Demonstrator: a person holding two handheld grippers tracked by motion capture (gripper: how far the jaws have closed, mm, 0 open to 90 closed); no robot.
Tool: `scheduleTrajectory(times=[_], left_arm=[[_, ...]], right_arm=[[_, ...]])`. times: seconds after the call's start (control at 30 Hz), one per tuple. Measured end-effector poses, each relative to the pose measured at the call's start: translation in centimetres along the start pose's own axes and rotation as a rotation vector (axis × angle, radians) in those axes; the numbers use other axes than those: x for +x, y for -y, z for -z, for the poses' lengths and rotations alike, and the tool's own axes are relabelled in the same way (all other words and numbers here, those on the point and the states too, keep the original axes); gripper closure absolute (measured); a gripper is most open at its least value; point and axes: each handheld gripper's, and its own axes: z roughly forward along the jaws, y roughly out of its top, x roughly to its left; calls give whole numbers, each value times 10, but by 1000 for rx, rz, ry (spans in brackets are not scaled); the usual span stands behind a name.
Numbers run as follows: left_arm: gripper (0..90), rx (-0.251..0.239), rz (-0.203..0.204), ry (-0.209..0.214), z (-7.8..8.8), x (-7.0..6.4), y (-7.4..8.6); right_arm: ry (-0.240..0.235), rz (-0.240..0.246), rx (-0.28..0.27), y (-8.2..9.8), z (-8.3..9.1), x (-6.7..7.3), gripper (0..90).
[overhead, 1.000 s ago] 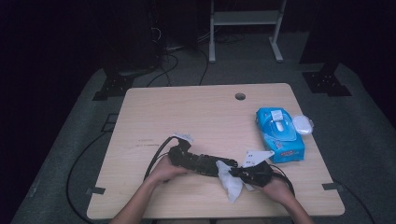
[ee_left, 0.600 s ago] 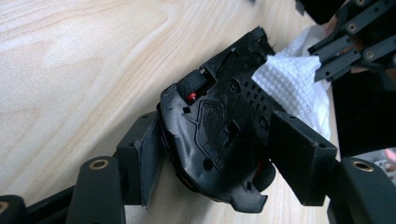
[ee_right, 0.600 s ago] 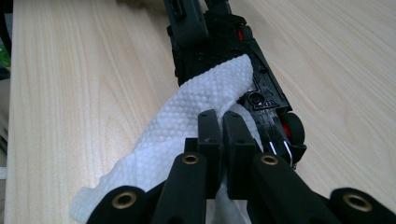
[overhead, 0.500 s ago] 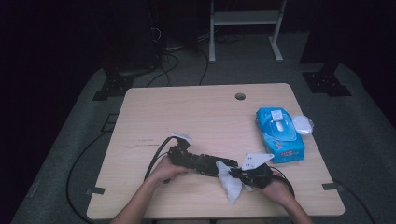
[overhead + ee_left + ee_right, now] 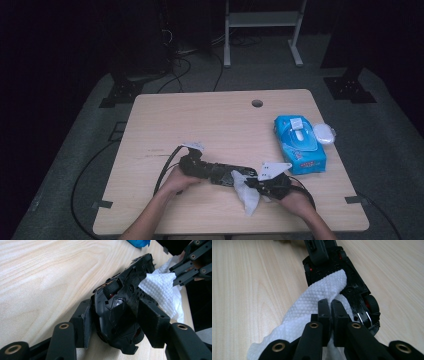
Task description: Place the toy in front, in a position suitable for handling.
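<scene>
The left gripper had just been closing on a black toy car, which lay between its pads at lower centre of the left gripper view. The right gripper was clamped on a white wipe draped over the car's end. In the high view, both met at the table's lower middle; a blue wipe pack lay at right.

Light wooden table on grey carpet; dark room, white frame behind.
</scene>
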Motion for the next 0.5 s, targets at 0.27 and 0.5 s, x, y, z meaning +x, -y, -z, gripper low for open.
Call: scheduleTrajectory(times=[0.27,0.5], left_arm=[[462,-25,-65,-34,2,-7,3],[464,-50,-123,-63,3,-14,8]], right_arm=[[1,0,-10,1,1,2,866],[-6,-21,-7,0,2,2,864]])
